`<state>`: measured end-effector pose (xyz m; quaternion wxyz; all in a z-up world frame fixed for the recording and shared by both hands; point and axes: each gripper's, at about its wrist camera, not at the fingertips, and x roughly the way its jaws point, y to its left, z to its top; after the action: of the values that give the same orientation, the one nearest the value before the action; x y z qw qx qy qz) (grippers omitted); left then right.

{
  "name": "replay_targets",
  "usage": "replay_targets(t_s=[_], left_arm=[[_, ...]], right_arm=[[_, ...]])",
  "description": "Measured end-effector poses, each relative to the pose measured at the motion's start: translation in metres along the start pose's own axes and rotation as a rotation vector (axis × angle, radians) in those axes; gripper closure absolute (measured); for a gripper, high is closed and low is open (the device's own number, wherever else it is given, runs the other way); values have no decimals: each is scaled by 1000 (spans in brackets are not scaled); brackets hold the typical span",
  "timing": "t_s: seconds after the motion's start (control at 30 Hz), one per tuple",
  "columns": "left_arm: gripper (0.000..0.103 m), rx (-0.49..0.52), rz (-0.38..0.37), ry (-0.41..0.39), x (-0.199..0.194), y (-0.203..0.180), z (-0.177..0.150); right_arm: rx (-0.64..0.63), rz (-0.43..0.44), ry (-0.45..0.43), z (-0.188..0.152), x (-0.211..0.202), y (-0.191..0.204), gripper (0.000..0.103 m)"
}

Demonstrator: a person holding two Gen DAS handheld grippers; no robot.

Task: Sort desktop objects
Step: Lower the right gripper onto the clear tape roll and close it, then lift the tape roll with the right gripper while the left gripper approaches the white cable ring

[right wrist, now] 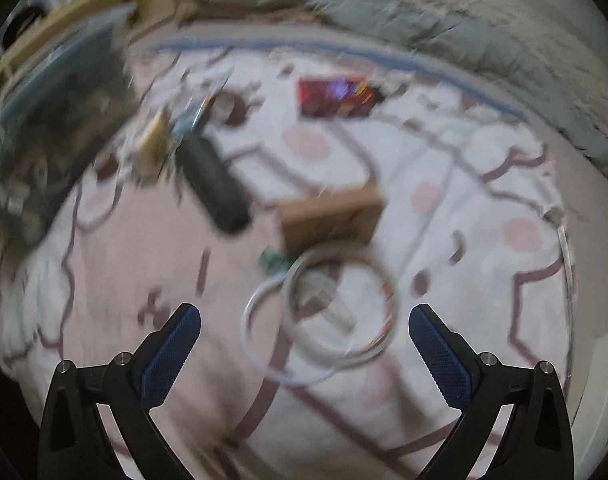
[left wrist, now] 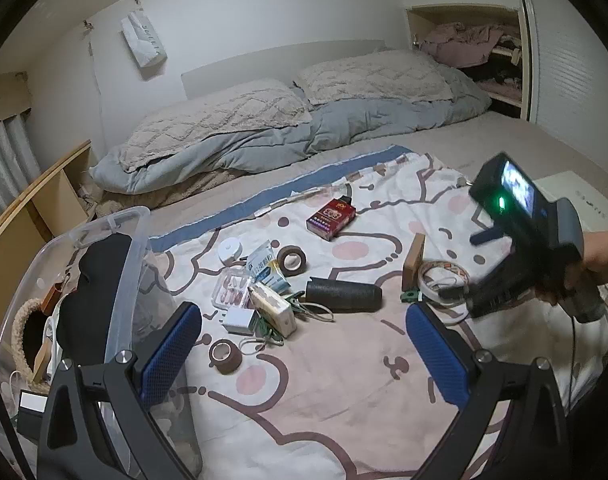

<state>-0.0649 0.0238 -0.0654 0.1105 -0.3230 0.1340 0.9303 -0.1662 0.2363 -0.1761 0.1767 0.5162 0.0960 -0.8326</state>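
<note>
Small objects lie scattered on a cartoon-print blanket (left wrist: 324, 392). My left gripper (left wrist: 304, 346) hovers open and empty above it. Ahead lie a black cylinder (left wrist: 344, 295), a red box (left wrist: 331, 216), two brown tape rolls (left wrist: 291, 260) (left wrist: 223, 356), a white charger (left wrist: 239, 319) and a wooden block (left wrist: 414, 260). A hand holds my right gripper (left wrist: 470, 266) over a coiled white cable (left wrist: 436, 276). In the blurred right wrist view that gripper (right wrist: 304, 340) is open, with the cable (right wrist: 336, 360) on the blanket between and just beyond its fingers. The block (right wrist: 332, 216) lies behind the coil.
A clear plastic bin (left wrist: 135, 240) at the left holds a woven basket, a black item and cords. Pillows (left wrist: 223, 116) and a grey duvet lie at the head of the bed. A white box (left wrist: 580, 200) sits at the right edge.
</note>
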Motion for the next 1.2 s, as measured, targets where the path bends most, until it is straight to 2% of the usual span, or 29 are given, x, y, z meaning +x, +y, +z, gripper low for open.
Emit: replay_targets(t_s=[0.1,0.13,0.17,0.2,0.23,0.33,0.4,0.53,0.6,0.67,0.77,0.87,0.97,1.0,1.13,1.2], left_arm=[[0,-11,-2,1,1,2,1],[0,-13,-3,4,2,2,1],[0,-15,-4,7,3,3,0],[0,-15,-5,9,3,3,0],[0,-15,-4,11,4,4,-1],[0,-13,-1,14,5,5,-2],[0,-16,0,17,6,7,-3],[0,-29,-3,30,11,9,-3],[0,-33,-9,34,11,9,-3],[0,-31,-13,34,11,8,-3],[0,-25,-13,26,9,8,-3],[0,-28,-19,29,9,9,-5],[0,-27,-23,31,8,10,-7],[0,-26,-22,30,7,10,-8],[0,-29,-22,33,7,11,-10],[0,-28,-21,41,7,12,-14]], right_arm=[[63,-67,-34,14,4,-18,0],[83,-105,-17,17,10,-25,4],[90,-120,-2,18,17,-31,11],[95,-126,21,18,23,-36,33],[95,-125,57,16,32,-39,49],[97,-84,127,5,49,-47,67],[80,-42,145,2,57,-46,72],[22,-16,123,2,62,-33,73],[-2,19,124,3,66,-25,79],[-57,48,143,1,71,-11,81],[-150,30,146,-1,73,13,83],[-108,112,168,-2,71,18,84],[-121,180,181,-9,68,29,85],[-126,229,196,-13,66,36,85],[-223,307,222,-28,57,79,84],[-242,376,243,-29,54,96,85]])
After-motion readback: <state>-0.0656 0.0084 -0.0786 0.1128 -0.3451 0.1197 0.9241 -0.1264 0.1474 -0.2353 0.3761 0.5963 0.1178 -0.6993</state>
